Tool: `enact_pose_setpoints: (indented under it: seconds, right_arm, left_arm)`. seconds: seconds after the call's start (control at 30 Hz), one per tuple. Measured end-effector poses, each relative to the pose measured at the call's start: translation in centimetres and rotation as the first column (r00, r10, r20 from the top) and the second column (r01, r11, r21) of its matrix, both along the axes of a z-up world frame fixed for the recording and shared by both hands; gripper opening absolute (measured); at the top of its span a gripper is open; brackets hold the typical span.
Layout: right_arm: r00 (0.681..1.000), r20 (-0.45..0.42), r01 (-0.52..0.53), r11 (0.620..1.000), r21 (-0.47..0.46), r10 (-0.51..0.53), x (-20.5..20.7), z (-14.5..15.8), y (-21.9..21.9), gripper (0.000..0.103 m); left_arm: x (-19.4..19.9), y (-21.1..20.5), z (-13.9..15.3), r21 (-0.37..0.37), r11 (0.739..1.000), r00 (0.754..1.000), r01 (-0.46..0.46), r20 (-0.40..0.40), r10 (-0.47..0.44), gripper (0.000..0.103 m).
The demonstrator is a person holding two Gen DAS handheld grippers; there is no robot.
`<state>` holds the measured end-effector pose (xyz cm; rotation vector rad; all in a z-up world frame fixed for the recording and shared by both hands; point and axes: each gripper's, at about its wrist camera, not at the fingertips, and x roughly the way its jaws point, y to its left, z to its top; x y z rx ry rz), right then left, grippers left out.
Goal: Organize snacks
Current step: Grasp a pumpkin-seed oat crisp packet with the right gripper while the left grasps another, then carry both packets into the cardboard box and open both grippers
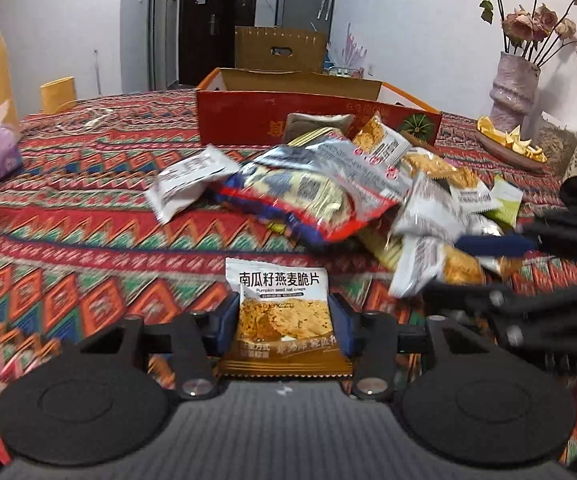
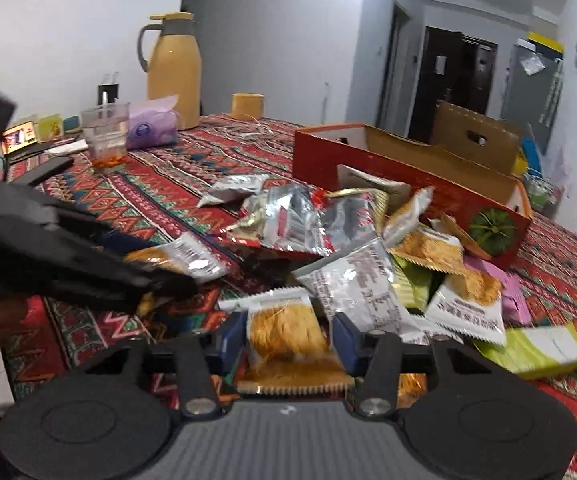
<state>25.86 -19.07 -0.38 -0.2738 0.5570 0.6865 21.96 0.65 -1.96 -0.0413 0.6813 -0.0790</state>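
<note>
The left tool [image 1: 284, 316] is clenched on a white-and-gold foil packet of pumpkin seed oat crisps [image 1: 282, 312], held upright above the patterned table [image 1: 88, 208]. The right tool [image 2: 288, 340] grips a similar crisp packet with a serrated gold edge [image 2: 284, 332], low beside the heap of loose foil snack packets [image 2: 328, 240]. The open red cardboard box [image 1: 312, 120] stands behind the heap, apparently the destination. To do this well, carry each packet over the box's near wall before releasing, one tool at a time, so the arms do not cross and the thin packets do not slip or snag on the pile.
</note>
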Motion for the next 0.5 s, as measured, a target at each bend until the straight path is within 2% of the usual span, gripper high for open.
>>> enact_pose_setpoints:
  seconds: [0.1, 0.13, 0.2, 0.37, 0.5]
  right_arm:
    - [0.999, -0.035, -0.024, 1.000, 0.004, 0.024, 0.9, -0.2, 0.3, 0.054]
    - [0.999, -0.043, -0.019, 1.000, 0.005, 0.019, 1.1, -0.3, 0.4, 0.045]
    - [0.998, -0.056, 0.005, 1.000, 0.020, -0.004, 0.8, -0.2, 0.2, 0.038]
    - [0.994, -0.099, 0.063, 0.994, 0.092, -0.054, -2.9, 0.1, -1.7, 0.038]
    - [0.981, -0.135, 0.162, 0.972, 0.172, -0.140, -5.1, 0.7, -4.4, 0.038]
  left_arm:
    - [-1.0, 0.5, 0.0, -0.002, 1.000, 1.000, 0.000, 0.000, 0.000, 0.048]
    - [-1.2, 0.5, 0.1, 0.004, 1.000, 1.000, -0.006, 0.000, 0.006, 0.047]
    - [-1.8, 0.5, 0.5, -0.001, 1.000, 1.000, -0.006, 0.009, 0.006, 0.046]
    - [-3.5, 1.1, 2.3, -0.041, 0.999, 0.997, 0.026, 0.078, -0.023, 0.046]
    - [-3.5, 1.2, 3.7, -0.043, 0.999, 0.993, 0.022, 0.113, -0.017, 0.046]
